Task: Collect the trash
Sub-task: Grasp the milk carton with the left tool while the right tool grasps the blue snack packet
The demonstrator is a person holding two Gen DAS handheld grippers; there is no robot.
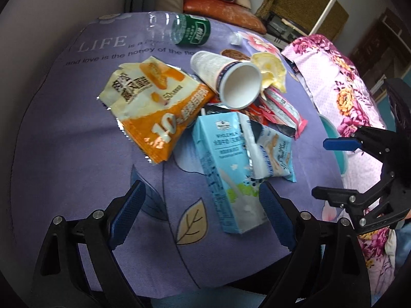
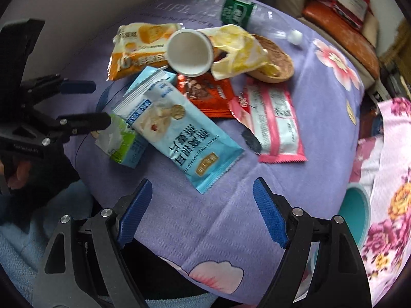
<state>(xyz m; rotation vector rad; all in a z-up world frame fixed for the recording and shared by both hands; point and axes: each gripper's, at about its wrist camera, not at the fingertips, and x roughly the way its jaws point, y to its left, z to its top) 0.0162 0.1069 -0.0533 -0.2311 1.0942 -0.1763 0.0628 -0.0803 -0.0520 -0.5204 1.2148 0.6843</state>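
Half the red wrapper (image 2: 205,95) lies buried — brown bowl (image 2: 278,59) partly covered.

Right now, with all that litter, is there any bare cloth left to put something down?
Yes: the near strip of purple cloth in front of the blue wrapper, and the cloth left of the orange bag. Around the paper cup everything overlaps.

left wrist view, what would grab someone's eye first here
A heap of trash in the middle of the purple cloth: a white paper cup on its side, mouth toward the camera, with a big orange snack bag to its left. Nearer the camera lies a light blue milk carton with a pale blue wrapper draped over it. Both tools, left and right, are open and empty.
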